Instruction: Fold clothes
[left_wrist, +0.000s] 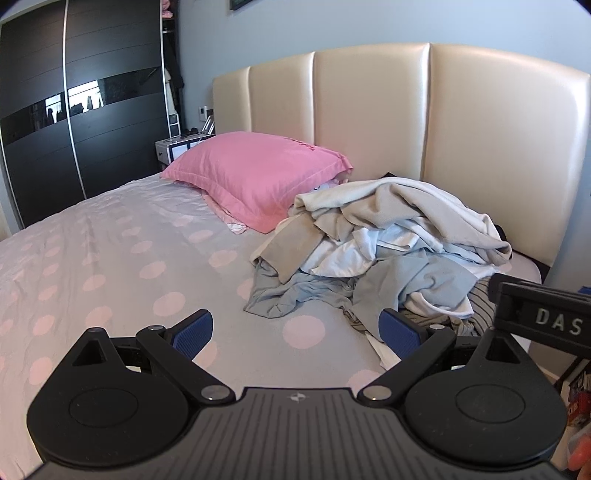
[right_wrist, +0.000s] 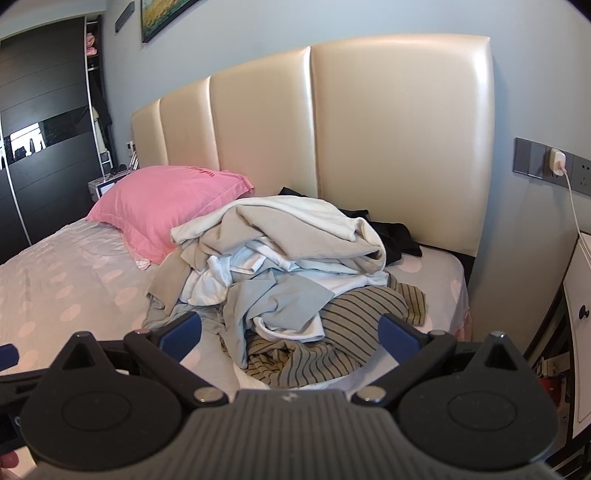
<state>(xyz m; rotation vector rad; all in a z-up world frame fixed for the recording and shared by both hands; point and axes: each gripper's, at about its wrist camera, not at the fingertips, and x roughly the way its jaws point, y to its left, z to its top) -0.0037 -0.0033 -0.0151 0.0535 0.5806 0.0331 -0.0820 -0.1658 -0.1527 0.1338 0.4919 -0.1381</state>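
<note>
Grey, white and striped clothes (right_wrist: 280, 266) lie in a messy heap on the bed (left_wrist: 110, 258) — none look folded. Left gripper (left_wrist: 297, 334) and right gripper (right_wrist: 290, 332) — both wide, holding nothing.

Clothes (right_wrist: 280, 266) lie heaped on the bed (left_wrist: 110, 258), right of the pillow (left_wrist: 255, 173), before the headboard (right_wrist: 369, 122).

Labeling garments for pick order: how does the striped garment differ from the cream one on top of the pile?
The striped garment is olive-grey with dark stripes; the cream garment is plain. The striped one lies low at the pile's near edge, just ahead of the open right gripper; the cream one drapes over the top, nearer the headboard. Both are crumpled, unfolded, and in neither gripper.
</note>
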